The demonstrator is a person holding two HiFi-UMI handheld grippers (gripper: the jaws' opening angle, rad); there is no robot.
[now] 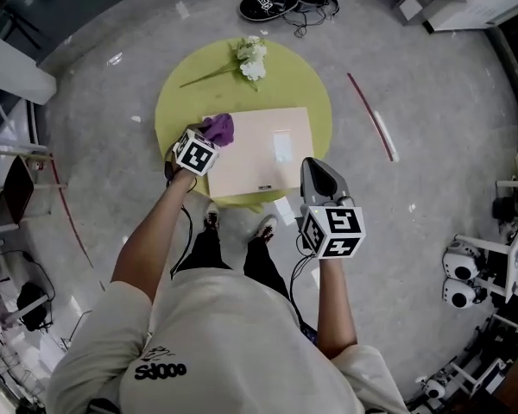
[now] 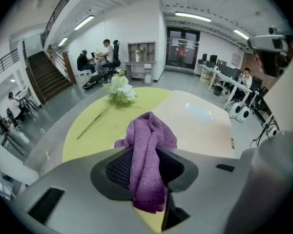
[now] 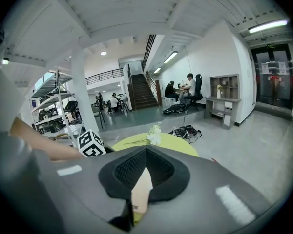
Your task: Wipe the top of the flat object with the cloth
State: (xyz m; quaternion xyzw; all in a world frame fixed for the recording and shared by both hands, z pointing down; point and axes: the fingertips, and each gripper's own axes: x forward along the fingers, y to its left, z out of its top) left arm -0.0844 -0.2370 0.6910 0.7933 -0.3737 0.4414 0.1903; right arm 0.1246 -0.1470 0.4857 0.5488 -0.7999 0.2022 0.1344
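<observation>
The flat beige board (image 1: pixel 268 149) lies on a round yellow-green table (image 1: pixel 304 84). The purple cloth (image 1: pixel 219 128) sits at the board's far left corner, clamped in the left gripper (image 1: pixel 211 136). The right gripper (image 1: pixel 316 172) is over the board's near right corner, its jaws together with nothing between them. 1 white flower sprig (image 1: pixel 251 59) lies beyond the board.

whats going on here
A person stands at a round table with a gripper in each hand. The left gripper is shut on a purple cloth, held at the far left corner of a flat beige board that lies on the table. The right gripper is shut with nothing in it, over the board's near right corner. Some white flowers lie on the table beyond the board.
</observation>
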